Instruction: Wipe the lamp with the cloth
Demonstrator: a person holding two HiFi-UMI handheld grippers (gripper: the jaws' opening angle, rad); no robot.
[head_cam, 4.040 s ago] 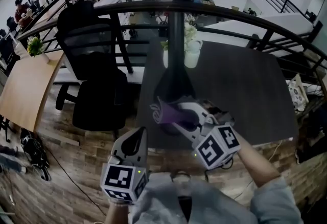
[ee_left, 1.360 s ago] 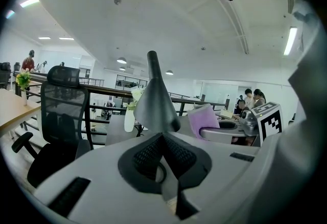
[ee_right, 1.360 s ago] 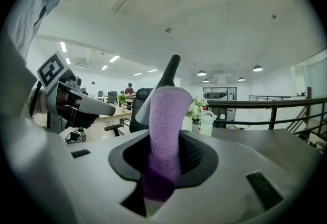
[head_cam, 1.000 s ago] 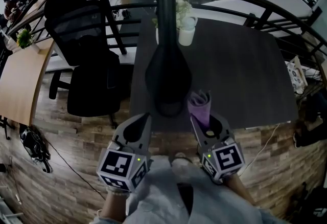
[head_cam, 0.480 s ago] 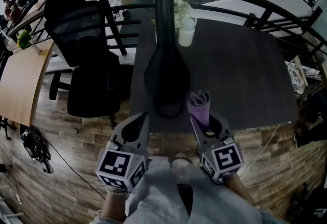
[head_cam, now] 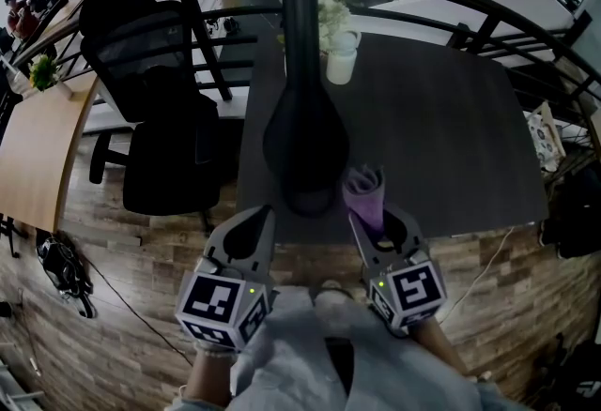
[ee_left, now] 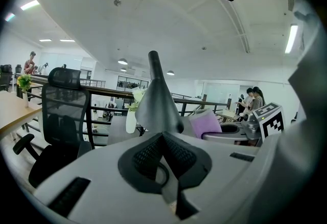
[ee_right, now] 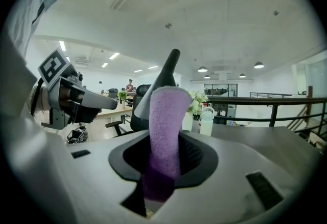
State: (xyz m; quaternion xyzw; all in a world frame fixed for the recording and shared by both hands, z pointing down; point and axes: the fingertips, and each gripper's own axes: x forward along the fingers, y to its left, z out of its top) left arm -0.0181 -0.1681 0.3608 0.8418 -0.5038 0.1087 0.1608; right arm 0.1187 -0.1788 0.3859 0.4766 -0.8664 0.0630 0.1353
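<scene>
Purple cloth point(head_cam: 364, 191) is pinched in my right gripper point(head_cam: 361, 215), just right of the black lamp point(head_cam: 300, 151) standing on the dark table point(head_cam: 451, 137), going by the head view. My left gripper point(head_cam: 260, 218) hangs at the table's near edge, left of the lamp, with a black office chair point(head_cam: 164, 132) further left and a white vase point(head_cam: 339, 62) behind the lamp. Left gripper view: jaws pressed together on nothing, lamp straight ahead, cloth just beside its wide lower part. Right gripper view: jaws clamped on the cloth, which stands upright in front of the lamp's narrow neck, with the left gripper off to the side.
</scene>
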